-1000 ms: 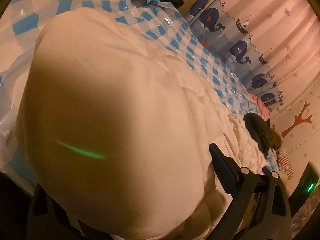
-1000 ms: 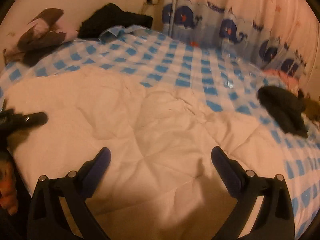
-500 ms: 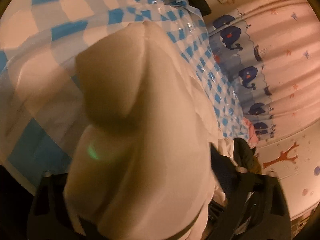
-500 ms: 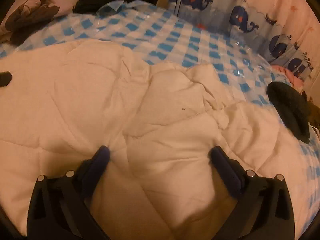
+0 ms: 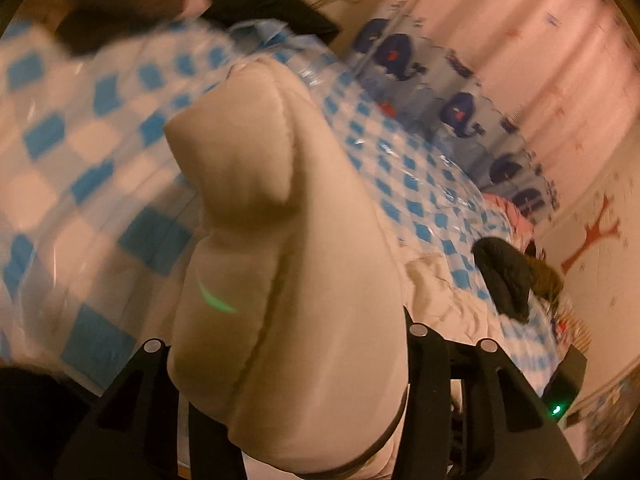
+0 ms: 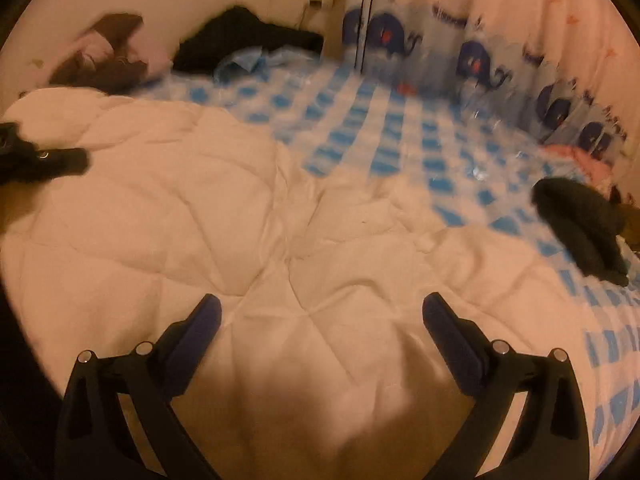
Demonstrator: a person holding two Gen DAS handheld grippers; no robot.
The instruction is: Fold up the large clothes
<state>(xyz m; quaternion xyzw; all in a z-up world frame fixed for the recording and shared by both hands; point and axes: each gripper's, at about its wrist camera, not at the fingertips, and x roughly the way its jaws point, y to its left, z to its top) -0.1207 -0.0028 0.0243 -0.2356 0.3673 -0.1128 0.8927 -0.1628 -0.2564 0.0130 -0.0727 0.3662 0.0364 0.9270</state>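
In the left wrist view, my left gripper has a thick corner of the white padded garment bunched between its jaws, and the jaws are closing on it. The garment is puffy and smooth, so I think the corner can slip out if I lift before the grip is firm, or only 1 layer is caught and the fold becomes uneven. This gripper points down at a slant over the bed.

In the right wrist view, my right gripper has its jaws wide and holds nothing; it hangs just above the garment, which lies spread on the checked bed cover. If this side does not take an edge, the lifted corner may drag the whole garment toward the black cloth.
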